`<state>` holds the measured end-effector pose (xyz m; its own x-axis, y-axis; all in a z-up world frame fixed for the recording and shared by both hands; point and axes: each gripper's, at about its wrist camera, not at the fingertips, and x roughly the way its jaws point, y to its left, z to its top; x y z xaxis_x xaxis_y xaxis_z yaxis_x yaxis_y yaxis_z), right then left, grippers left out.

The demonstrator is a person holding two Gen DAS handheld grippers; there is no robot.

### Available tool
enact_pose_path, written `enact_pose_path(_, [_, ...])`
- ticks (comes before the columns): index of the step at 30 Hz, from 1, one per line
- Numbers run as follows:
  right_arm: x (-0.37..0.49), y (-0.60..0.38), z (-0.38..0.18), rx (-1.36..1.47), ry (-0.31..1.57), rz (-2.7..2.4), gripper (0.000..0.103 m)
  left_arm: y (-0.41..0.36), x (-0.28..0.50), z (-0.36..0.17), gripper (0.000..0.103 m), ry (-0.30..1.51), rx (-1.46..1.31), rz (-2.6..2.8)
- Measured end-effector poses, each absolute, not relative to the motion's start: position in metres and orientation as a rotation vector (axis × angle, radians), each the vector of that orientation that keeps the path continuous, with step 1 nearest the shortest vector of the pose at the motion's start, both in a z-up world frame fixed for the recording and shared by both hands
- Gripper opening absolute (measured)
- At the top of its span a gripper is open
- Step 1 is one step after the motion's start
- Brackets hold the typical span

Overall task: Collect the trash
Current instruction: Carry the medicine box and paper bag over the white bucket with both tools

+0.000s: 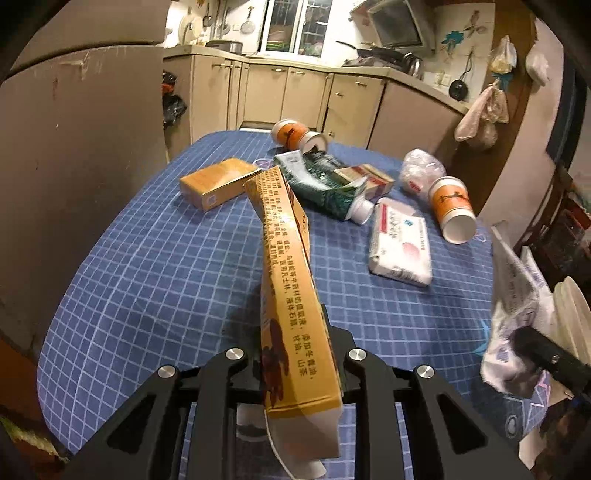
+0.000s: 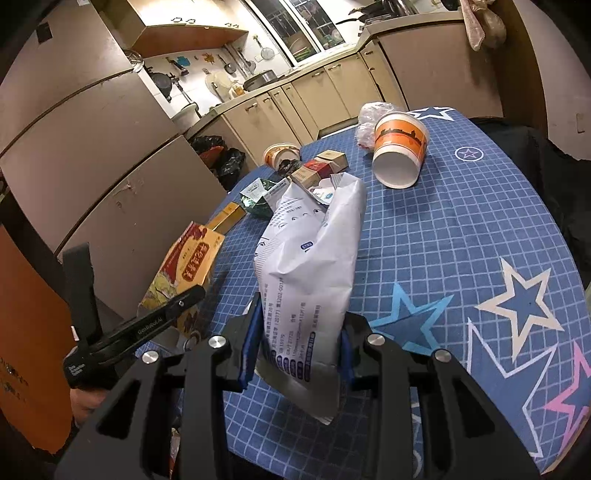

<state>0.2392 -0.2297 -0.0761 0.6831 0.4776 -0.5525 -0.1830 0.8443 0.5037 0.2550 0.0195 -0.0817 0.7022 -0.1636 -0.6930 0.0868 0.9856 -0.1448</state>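
Trash collection, both tongs loaded.
We held the yellow box (image 1: 291,295) clamped in the left tongs (image 1: 295,365), long axis pointing away over the counter (image 1: 147,277); the right tongs (image 2: 299,350) gripped the white bag (image 2: 314,251) alongside.

- We see beige kitchen cabinets (image 1: 295,96) lining the far wall under a window (image 1: 291,26).
- A blue checked cloth covers our tabletop (image 1: 166,266).
- Utensils hang on the lit wall (image 2: 221,66).

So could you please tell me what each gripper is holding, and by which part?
The left gripper holds the long yellow carton near its lower end; the right gripper holds the white paper bag by its lower part.
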Motion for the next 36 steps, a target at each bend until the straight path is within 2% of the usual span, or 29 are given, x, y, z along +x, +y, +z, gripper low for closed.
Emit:
enact_pose_path(25, [0.199,-0.270,-0.041,0.404,0.594,0.259,0.032,-0.074,0.235,-0.021,0.022,0.579,0.136,-0.185])
enact_pose_path(36, [0.165,-0.319,-0.019,0.405,0.501,0.125,0.032,-0.137,0.226,-0.005,0.022,0.511,0.214,-0.290])
